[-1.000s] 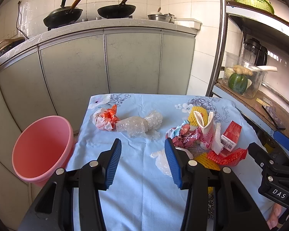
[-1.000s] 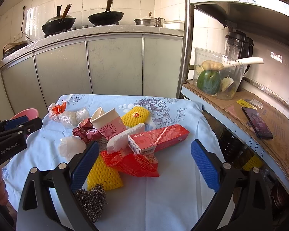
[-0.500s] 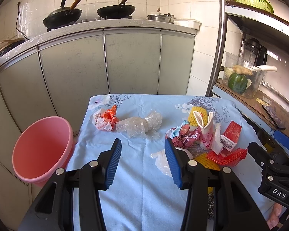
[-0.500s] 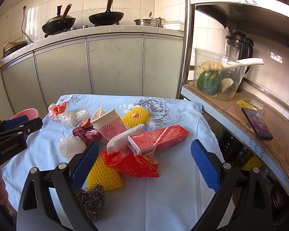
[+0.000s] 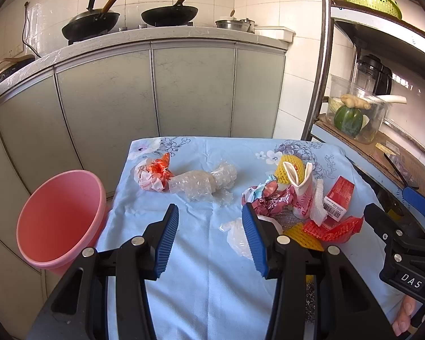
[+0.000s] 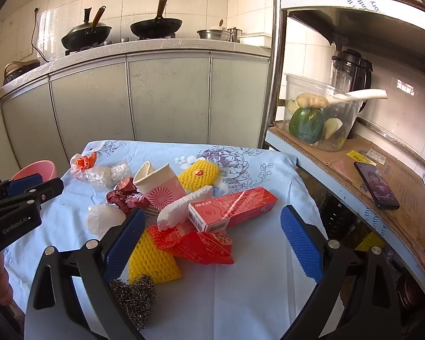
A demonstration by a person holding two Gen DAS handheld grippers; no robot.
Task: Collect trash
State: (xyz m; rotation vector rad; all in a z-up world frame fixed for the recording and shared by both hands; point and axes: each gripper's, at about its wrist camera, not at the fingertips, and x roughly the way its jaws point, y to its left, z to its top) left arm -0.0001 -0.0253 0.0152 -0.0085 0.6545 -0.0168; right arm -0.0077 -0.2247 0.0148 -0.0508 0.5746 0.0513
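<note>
Nothing had shifted since the earlier frames: both the left gripper [image 5: 209, 235] and right gripper [image 6: 212, 243] hung open and empty over the worktop [image 6: 255, 283], where the trash pile [image 6: 184, 218] near its right edge looked light, crushable, best pinched at the stiff red box [image 6: 232, 208].

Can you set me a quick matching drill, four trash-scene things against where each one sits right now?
Things:
1. bucket
2. steel wool
3. red box
4. bubble wrap

Places:
A. on top of the pile, leaning on the white foam
B. beside the table's left edge, off the cloth
C. near edge of the cloth, by the yellow net
D. far left of the cloth, next to the orange wrapper

Pairs: 1-B, 2-C, 3-A, 4-D
</note>
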